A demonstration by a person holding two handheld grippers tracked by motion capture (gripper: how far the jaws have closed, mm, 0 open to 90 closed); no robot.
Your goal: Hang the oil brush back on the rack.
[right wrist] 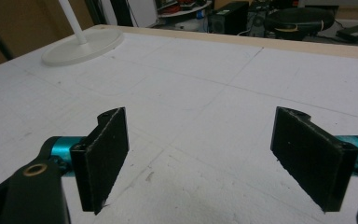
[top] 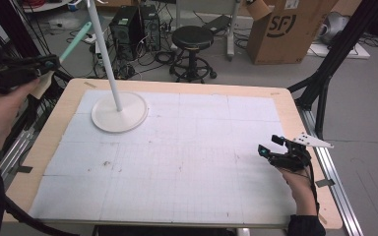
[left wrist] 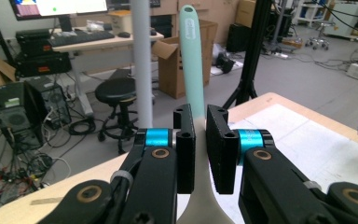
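Observation:
A mint-green utensil handle [top: 75, 43] sticks up and to the right out of my left gripper [top: 53, 62], which is held above the table's far left corner. In the left gripper view, my left gripper [left wrist: 200, 135] is shut on this utensil [left wrist: 192, 60], whose lower part turns off-white between the jaws. My right gripper [top: 269, 145] rests low over the white mat [top: 187, 147] near the right edge. Its jaws stand wide apart with nothing between them [right wrist: 209, 158]. A white stand with a round base [top: 128, 118] and thin pole is at the mat's far left.
The stand's base [right wrist: 81, 49] lies far off in the right gripper view and its pole [left wrist: 141, 60] rises just beyond the utensil. Behind the table are a black stool [top: 193, 38], computer towers [top: 128, 29] and a cardboard box [top: 285, 29]. A black tripod leg [top: 325, 83] stands at the right.

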